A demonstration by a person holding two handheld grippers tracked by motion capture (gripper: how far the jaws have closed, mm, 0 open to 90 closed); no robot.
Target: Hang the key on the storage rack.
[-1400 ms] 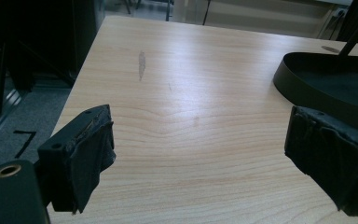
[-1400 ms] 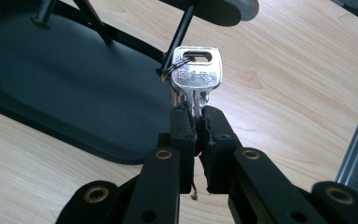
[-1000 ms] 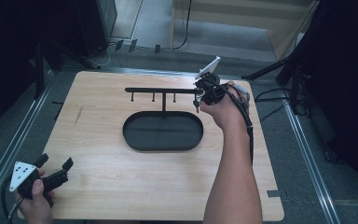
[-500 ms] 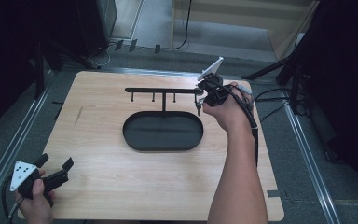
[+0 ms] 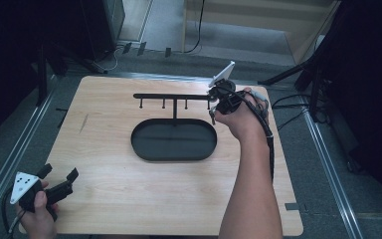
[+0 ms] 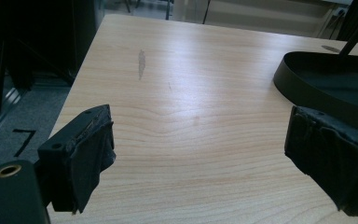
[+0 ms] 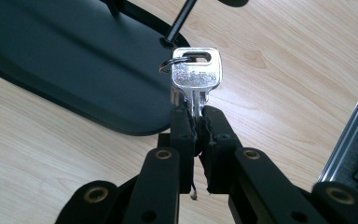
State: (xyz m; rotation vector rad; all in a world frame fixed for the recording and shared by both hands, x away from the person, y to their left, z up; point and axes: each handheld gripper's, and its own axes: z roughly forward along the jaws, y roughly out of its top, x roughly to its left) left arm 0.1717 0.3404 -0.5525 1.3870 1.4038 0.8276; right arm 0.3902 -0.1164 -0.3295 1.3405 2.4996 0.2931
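A black key rack stands mid-table, an oval tray (image 5: 174, 142) under a horizontal bar (image 5: 171, 96) with several hooks. At the bar's right end my right gripper (image 5: 213, 113) is shut on the blade of a silver key (image 7: 196, 74). The key's head points up and away from the jaws, and a small ring (image 7: 167, 65) runs through its hole. In the right gripper view, the gripper (image 7: 196, 116) holds the key just in front of a thin black hook (image 7: 179, 21), over the tray's edge (image 7: 74, 56). My left gripper (image 5: 59, 173) rests at the table's near left corner, open and holding nothing (image 6: 205, 158).
The light wooden table (image 5: 129, 199) has a small grey smear (image 6: 141, 63) on its left side. Metal rails (image 5: 328, 164) run along both sides of the table, with cables and black stands on the floor beyond. The tray's rim (image 6: 326, 88) lies right of the left gripper.
The right hand with the key has shifted only very slightly at the bar's right end. The left gripper has stayed where it was.
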